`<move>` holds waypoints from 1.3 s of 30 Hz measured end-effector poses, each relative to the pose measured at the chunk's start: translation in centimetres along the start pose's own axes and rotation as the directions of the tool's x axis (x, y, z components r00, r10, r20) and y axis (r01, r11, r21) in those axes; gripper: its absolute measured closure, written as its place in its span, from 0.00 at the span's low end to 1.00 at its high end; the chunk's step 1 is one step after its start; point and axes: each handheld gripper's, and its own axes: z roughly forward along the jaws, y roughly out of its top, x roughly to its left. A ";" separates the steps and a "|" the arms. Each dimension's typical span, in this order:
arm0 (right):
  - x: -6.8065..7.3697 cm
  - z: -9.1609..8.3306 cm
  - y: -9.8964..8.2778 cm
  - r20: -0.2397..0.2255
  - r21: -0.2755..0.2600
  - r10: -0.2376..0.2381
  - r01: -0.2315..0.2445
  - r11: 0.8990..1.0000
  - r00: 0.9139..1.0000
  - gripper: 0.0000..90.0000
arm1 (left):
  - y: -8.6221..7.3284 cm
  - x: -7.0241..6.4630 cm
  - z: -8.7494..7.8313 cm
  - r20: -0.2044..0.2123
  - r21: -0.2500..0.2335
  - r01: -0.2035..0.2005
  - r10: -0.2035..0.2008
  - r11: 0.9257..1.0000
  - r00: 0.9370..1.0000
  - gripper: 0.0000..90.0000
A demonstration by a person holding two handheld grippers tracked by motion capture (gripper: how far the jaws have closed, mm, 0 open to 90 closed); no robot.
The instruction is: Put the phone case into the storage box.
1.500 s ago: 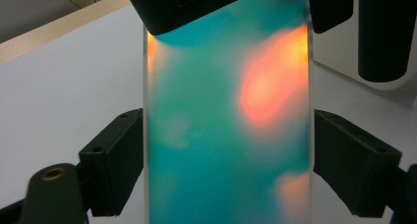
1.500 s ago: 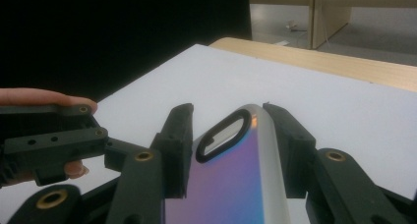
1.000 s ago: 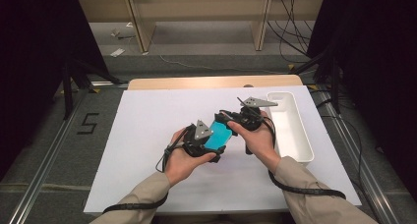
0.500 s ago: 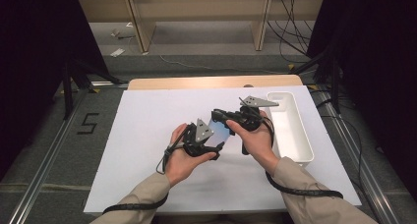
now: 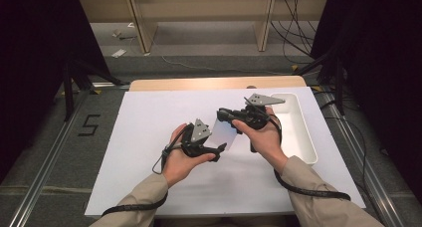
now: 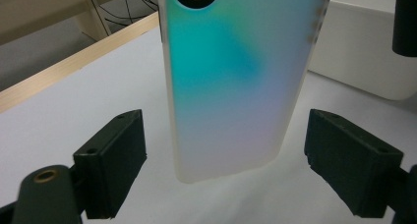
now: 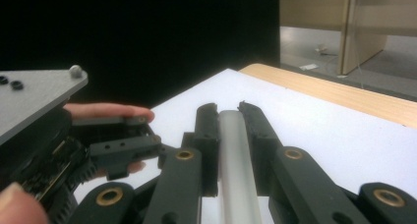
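Note:
A slim phone case (image 5: 225,131), iridescent teal and violet (image 6: 236,81) with a black-ringed camera hole at its top, hangs above the white table between both hands. My right gripper (image 5: 222,113) is shut on its upper edge; in the right gripper view the pale edge (image 7: 233,160) runs between the closed jaws (image 7: 228,111). My left gripper (image 5: 219,141) is open at the case's lower end. Its two jaws stand wide on either side of the case (image 6: 231,160), clear of both edges.
A white rectangular tray (image 5: 298,132) lies at the table's right, close behind the right hand, and shows as a white wall (image 6: 364,52) in the left gripper view. The white sheet (image 5: 144,137) covers the table; a wooden strip (image 5: 214,82) runs along its far edge.
The case's face has gone from bright teal to pale in the high view, as it tilted with the right hand. The left hand has kept still.

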 end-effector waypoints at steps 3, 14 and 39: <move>-0.2 -0.1 0.0 -0.008 0.010 -0.018 0.018 1.000 1.000 0.89 | -0.1 0.1 0.0 0.008 0.004 0.001 -0.001 1.000 1.000 0.17; -0.3 -0.1 0.1 -0.033 0.051 -0.088 0.090 0.995 0.996 0.89 | -0.5 0.6 0.1 0.012 0.020 0.004 -0.004 1.000 1.000 0.17; -0.5 -0.1 0.3 -0.117 0.116 -0.160 0.174 0.978 0.980 0.89 | -1.1 1.0 0.2 0.050 0.041 -0.012 0.010 0.999 0.999 0.15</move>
